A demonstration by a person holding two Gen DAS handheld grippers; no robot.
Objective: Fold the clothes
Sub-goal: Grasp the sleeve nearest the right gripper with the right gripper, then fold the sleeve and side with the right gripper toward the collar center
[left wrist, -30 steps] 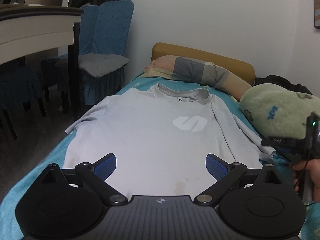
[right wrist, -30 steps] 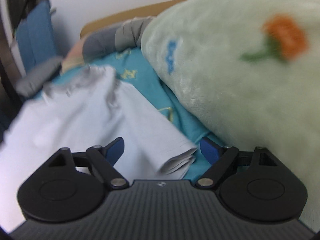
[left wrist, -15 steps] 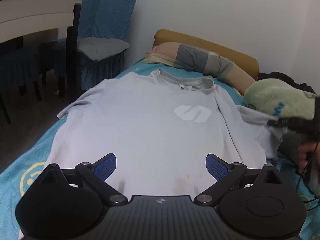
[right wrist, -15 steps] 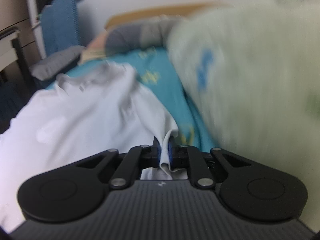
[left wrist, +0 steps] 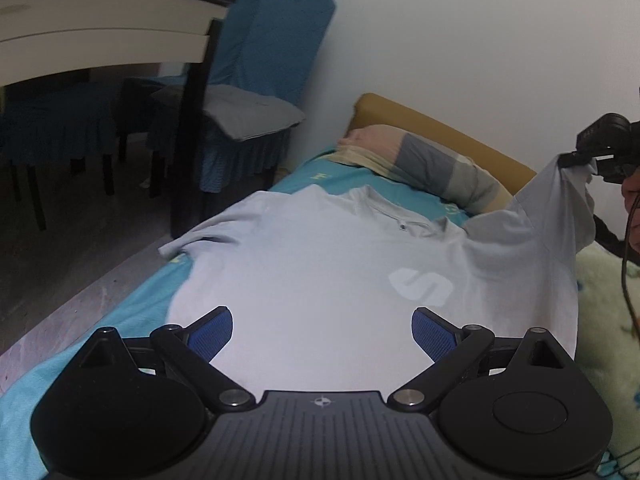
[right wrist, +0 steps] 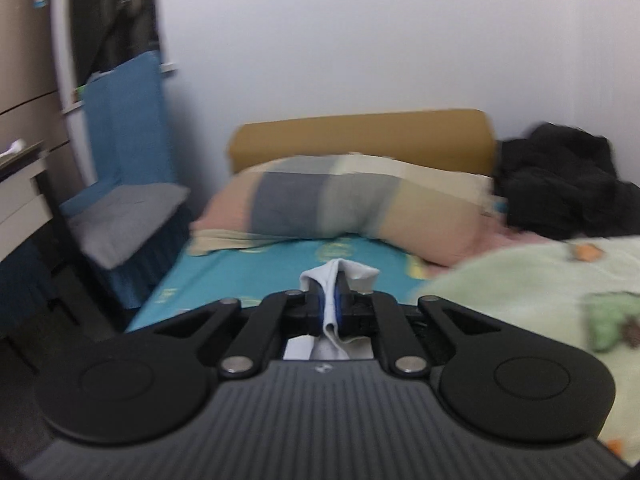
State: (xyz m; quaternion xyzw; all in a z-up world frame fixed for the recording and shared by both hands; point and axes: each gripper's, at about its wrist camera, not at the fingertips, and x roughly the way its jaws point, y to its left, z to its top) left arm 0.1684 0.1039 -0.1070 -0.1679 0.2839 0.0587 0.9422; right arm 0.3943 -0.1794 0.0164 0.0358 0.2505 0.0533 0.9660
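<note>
- Where the left wrist view begins, at the bottom of the frame, the left gripper stands with its blue pads spread wide and nothing between them.
- Just past those pads the pale grey T-shirt lies face up on the teal bedsheet, filling the centre of the frame; its white "S" logo sits right of centre and its collar lies toward the upper middle.
- At the lower centre of the right wrist view, the right gripper is clamped tight on the shirt's sleeve, a fold of white cloth poking out above and below the closed pads.
- Seen from the left wrist, that sleeve is lifted off the bed at the right edge, hanging from the right gripper at the upper right.
- A green fleece blanket lies at the right, near the raised sleeve.
- Farther back a patchwork pillow rests against the tan headboard.
- A blue-covered chair with a grey cushion stands at the upper left, beside the bed.
</note>
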